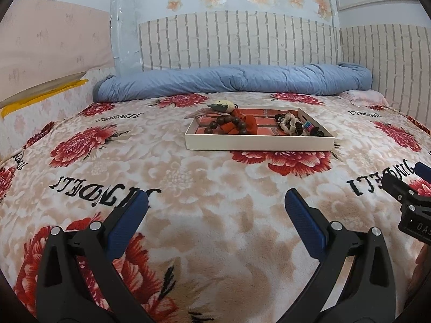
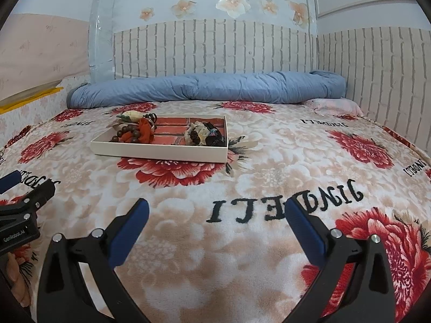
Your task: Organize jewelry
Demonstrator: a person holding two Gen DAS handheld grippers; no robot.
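Note:
A shallow white tray (image 1: 258,143) with a red brick-pattern floor sits on the bed, also in the right wrist view (image 2: 159,154). In it lie a brown wooden bead bracelet (image 1: 229,124), a red fabric piece (image 1: 242,121), and a pile of dark and cream bracelets (image 1: 293,124) at its right end. A green and cream ornament (image 1: 222,106) rests on the tray's far left corner. My left gripper (image 1: 215,202) is open and empty, well short of the tray. My right gripper (image 2: 215,210) is open and empty, to the tray's right and nearer.
A floral red and beige blanket (image 1: 188,183) covers the bed. A rolled blue quilt (image 1: 231,83) lies along the brick-pattern headboard wall. A pink pillow (image 2: 334,106) sits at the far right. A low padded wall (image 1: 48,102) runs along the left.

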